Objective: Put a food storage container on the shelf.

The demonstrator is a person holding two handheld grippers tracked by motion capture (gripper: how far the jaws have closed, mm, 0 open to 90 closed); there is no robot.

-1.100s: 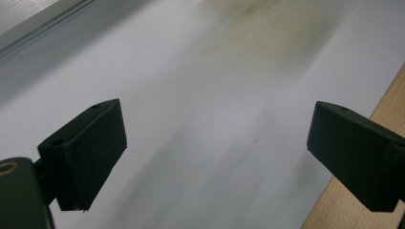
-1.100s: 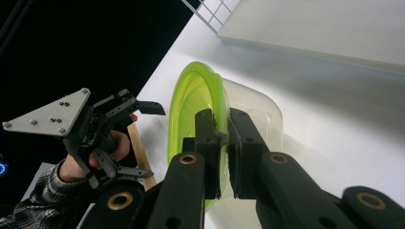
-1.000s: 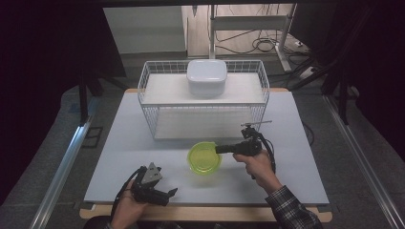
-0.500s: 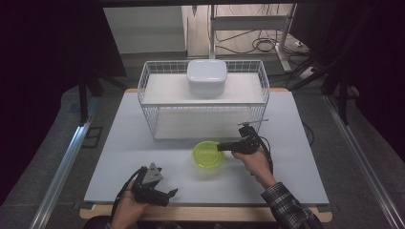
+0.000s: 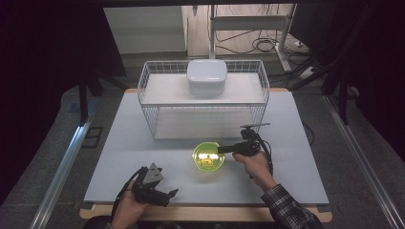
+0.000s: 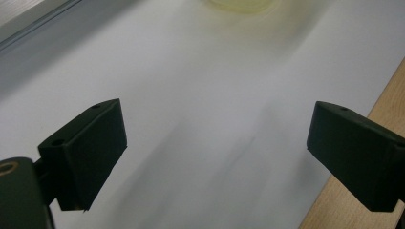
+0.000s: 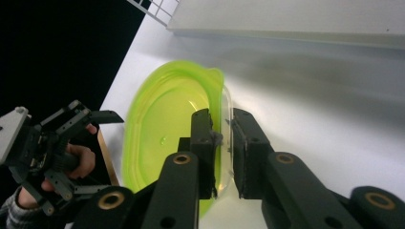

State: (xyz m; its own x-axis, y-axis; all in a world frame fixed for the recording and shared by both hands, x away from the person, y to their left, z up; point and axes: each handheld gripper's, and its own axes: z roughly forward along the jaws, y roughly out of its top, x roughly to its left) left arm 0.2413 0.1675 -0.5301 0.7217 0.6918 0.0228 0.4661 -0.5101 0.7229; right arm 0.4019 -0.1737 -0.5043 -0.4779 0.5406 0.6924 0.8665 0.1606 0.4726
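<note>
Pinching the rim of the green bowl [image 5: 208, 159], the right hand-held gripper [image 5: 222, 149] has just been closing. The left hand-held gripper [image 5: 169, 194] rests wide apart, holding nothing, on the surface [image 5: 143, 148].

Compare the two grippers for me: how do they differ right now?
The right gripper has its jaws closed on the rim of the green bowl; the left gripper is open with nothing between its jaws. The right is near the wire rack; the left sits by the table's near edge. Each is hand-held.

There are one green bowl [image 5: 208, 159], one white lidded container [image 5: 206, 76] (on the rack), one wire rack [image 5: 148, 90] and two grippers.
</note>
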